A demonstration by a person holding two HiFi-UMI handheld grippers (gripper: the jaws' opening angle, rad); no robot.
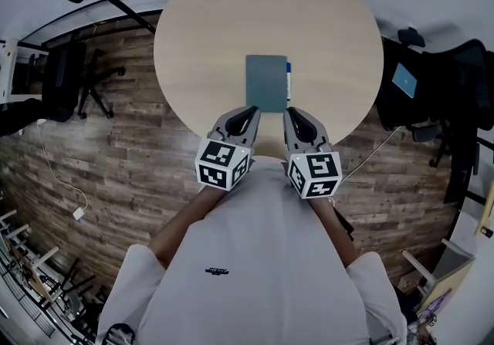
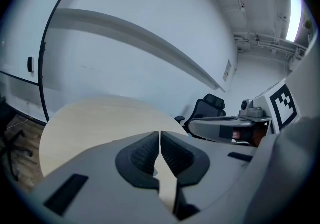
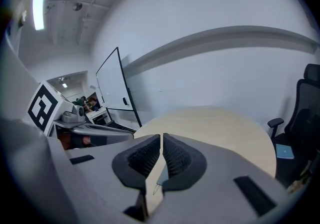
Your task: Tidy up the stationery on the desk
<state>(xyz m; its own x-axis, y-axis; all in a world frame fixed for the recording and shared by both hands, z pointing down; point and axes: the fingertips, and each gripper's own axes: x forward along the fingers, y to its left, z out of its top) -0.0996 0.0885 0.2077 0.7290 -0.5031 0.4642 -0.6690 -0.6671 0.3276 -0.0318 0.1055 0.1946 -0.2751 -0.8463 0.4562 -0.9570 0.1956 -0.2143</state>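
A grey-blue notebook (image 1: 266, 82) lies flat in the middle of the round wooden table (image 1: 201, 35), with a thin blue item (image 1: 289, 81) along its right edge. My left gripper (image 1: 249, 113) hovers just short of the notebook's near left corner, and my right gripper (image 1: 292, 113) sits near its right corner. Both are shut with nothing between the pads. In the left gripper view the pads (image 2: 150, 154) meet over bare tabletop (image 2: 95, 118). In the right gripper view the jaws (image 3: 162, 139) are closed too, and a grey sliver shows through the gap below them.
Black office chairs stand around the table: one at the left (image 1: 65, 77), others at the right (image 1: 432, 81), (image 2: 209, 106). A whiteboard (image 3: 114, 87) stands by the wall. The floor is wood plank with a white cable (image 1: 65, 185).
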